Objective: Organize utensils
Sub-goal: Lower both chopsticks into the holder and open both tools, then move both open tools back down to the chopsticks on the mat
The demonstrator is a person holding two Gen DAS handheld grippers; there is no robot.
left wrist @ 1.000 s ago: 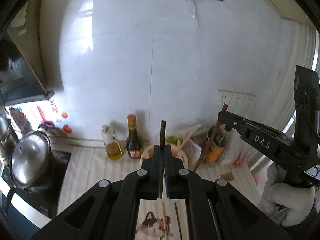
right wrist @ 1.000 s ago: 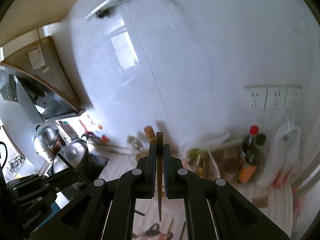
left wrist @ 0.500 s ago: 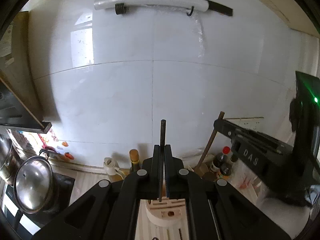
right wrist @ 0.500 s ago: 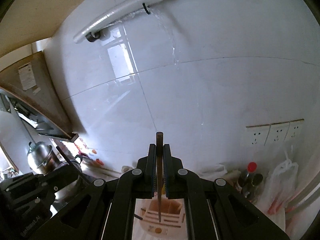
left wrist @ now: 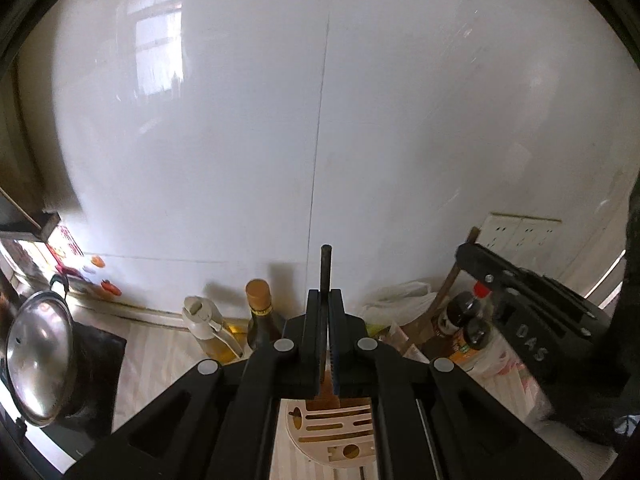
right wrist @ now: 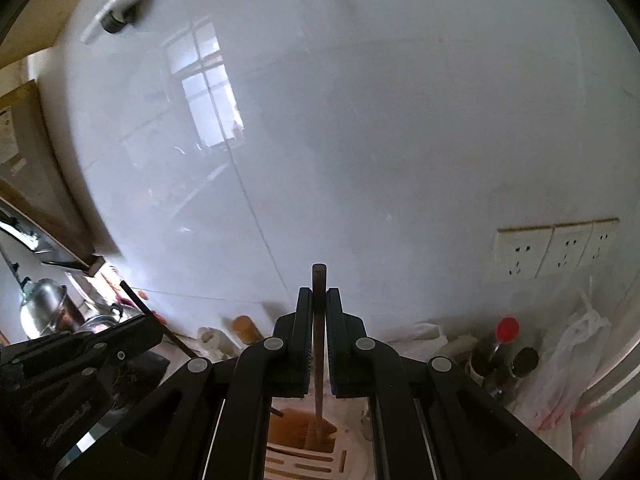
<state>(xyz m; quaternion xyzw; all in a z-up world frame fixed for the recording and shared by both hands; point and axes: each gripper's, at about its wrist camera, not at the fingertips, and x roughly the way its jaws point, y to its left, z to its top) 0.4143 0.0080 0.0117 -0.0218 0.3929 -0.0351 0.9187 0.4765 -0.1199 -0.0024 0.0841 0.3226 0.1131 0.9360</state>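
Left gripper: our left gripper [left wrist: 325,300] was clamped on 1 dark chopstick [left wrist: 325,268], which stood upright between its fingers, top end above the fingertips.
Right gripper: our right gripper [right wrist: 319,300] was clamped on 1 brown chopstick [right wrist: 319,320], also upright; its lower end reached down into the square compartment of the holder.
Utensil holder: a pale round wooden utensil holder [left wrist: 332,432] with slots and holes in its top stood on the bench [left wrist: 156,344] directly under both grippers; in the right wrist view the same holder [right wrist: 352,456] showed a brown-stained open compartment where the chopstick tip sat.
Left chopstick tip: we could not tell whether it had entered the holder; the fingers hid it.
Bottles: an oil bottle [left wrist: 204,328] and a dark sauce bottle [left wrist: 260,312] stood just behind the holder, against the white tiled wall [left wrist: 320,120].
Pot: a steel lidded pot [left wrist: 36,364] sat well apart, at the left.
Sockets: 3 wall sockets [right wrist: 556,252] were at the right, above 2 dark bottles [right wrist: 500,344] and a plastic bag [right wrist: 576,352].
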